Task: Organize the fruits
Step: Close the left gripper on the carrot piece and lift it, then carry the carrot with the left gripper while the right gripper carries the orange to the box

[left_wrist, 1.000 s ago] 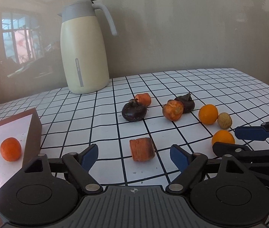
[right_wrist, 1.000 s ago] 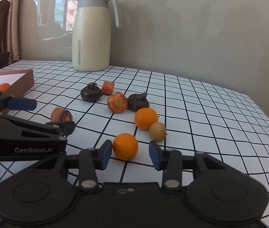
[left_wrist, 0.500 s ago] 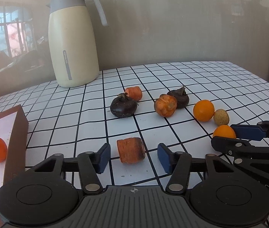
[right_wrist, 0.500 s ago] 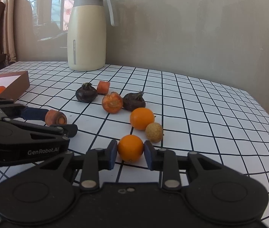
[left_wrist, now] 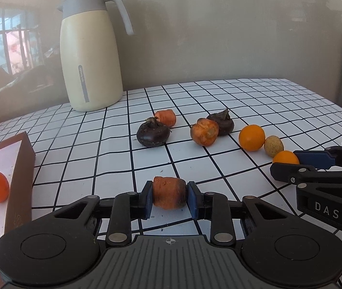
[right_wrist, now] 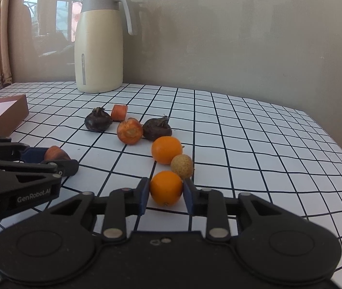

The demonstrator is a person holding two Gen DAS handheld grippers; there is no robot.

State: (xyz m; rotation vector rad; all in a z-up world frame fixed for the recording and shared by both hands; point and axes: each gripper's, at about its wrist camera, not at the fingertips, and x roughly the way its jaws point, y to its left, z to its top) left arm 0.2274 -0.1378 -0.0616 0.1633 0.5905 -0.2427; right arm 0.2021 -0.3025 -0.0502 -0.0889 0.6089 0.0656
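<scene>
Left gripper (left_wrist: 169, 197) just closed, clamping carrot piece (left_wrist: 169, 192); right gripper (right_wrist: 165, 193) clamping near orange (right_wrist: 166, 187), on gridded table (right_wrist: 255, 144).

You have a tall cream thermal jug with a grey lid and handle (left_wrist: 91, 55) upright at the far edge of the white, black-gridded tablecloth (left_wrist: 255, 103). Behind it your plain grey-beige wall (right_wrist: 243, 36) reflects a window.
</scene>
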